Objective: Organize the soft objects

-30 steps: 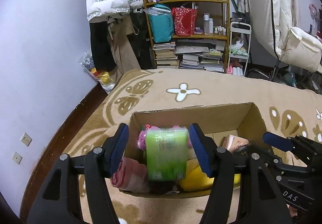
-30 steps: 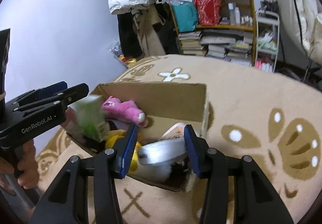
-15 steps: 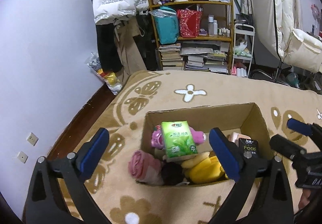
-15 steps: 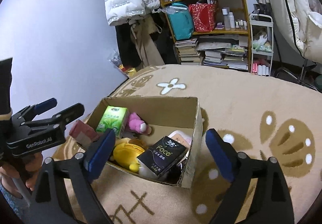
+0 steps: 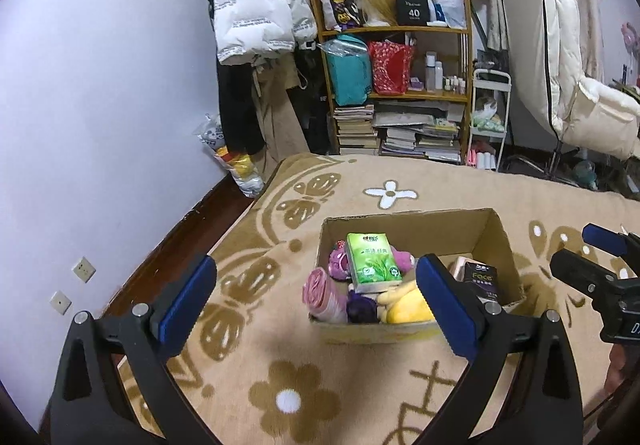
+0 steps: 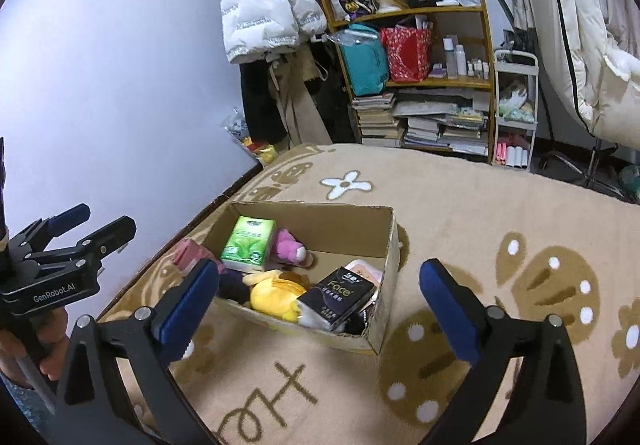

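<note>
An open cardboard box (image 5: 408, 330) (image 6: 385, 245) stands on the beige rug. In it lie a green tissue pack (image 5: 372, 263) (image 6: 248, 243), a black "Face" tissue pack (image 5: 482, 279) (image 6: 338, 297), a pink plush (image 5: 339, 262) (image 6: 290, 247), a yellow plush (image 5: 408, 310) (image 6: 272, 295) and a pink rolled towel (image 5: 322, 295). My left gripper (image 5: 316, 265) hovers open above and short of the box, holding nothing. My right gripper (image 6: 319, 269) is off the box's right end, its jaws opening wide with nothing between the pads.
The patterned rug (image 5: 288, 401) spreads around the box. A dark wooden floor strip (image 5: 160, 257) and the wall lie to the left. At the back are a cluttered bookshelf (image 5: 400, 93), a hanging white jacket (image 5: 256, 9) and a white trolley (image 5: 490, 117).
Both grippers have opened: the left let go of the green tissue pack, the right of the black pack. Both packs now rest in the box, and both grippers have risen and drawn back.
</note>
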Tool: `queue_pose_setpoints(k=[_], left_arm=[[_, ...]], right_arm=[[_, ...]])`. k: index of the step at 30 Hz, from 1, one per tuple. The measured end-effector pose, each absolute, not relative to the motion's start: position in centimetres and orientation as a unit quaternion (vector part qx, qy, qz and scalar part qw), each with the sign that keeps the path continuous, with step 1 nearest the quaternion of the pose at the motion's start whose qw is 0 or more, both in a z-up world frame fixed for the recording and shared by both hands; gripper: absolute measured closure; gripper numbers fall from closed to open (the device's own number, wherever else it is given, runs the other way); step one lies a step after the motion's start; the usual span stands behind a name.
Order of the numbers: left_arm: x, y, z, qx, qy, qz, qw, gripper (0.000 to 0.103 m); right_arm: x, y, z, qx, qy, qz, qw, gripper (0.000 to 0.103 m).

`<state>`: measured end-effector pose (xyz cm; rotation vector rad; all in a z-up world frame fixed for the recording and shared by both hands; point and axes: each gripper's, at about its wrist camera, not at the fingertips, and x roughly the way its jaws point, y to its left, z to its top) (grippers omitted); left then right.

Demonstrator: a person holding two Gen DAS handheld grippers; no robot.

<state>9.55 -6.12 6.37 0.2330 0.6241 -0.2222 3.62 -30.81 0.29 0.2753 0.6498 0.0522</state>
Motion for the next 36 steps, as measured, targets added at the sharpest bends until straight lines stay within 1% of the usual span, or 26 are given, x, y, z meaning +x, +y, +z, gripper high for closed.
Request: queue_pose_setpoints(k=[10, 21, 25, 36], left_arm=[[4.1, -2.9, 7.8, 0.104, 0.273, -0.075, 0.954, 0.004], [-0.3, -0.4, 6.6, 0.101, 0.254, -0.067, 0.960, 0.004], [-0.7, -0.6, 5.7, 0.117, 0.246, -0.063, 0.960, 0.004], [1.2, 0.5, 4.4, 0.081, 0.282, -0.068, 0.954, 0.004]], right_arm=[[-0.4, -29.5, 2.7, 0.109, 0.295, 0.030, 0.949, 0.000], [-4.4, -28.9, 1.7, 0.085, 0.279, 0.009, 0.957, 0.000], [-5.6, -28.9, 1.1, 0.083, 0.265, -0.007, 0.961, 0.000], [-6.1, -28.8, -0.9, 0.081, 0.269, -0.019, 0.960, 0.000]])
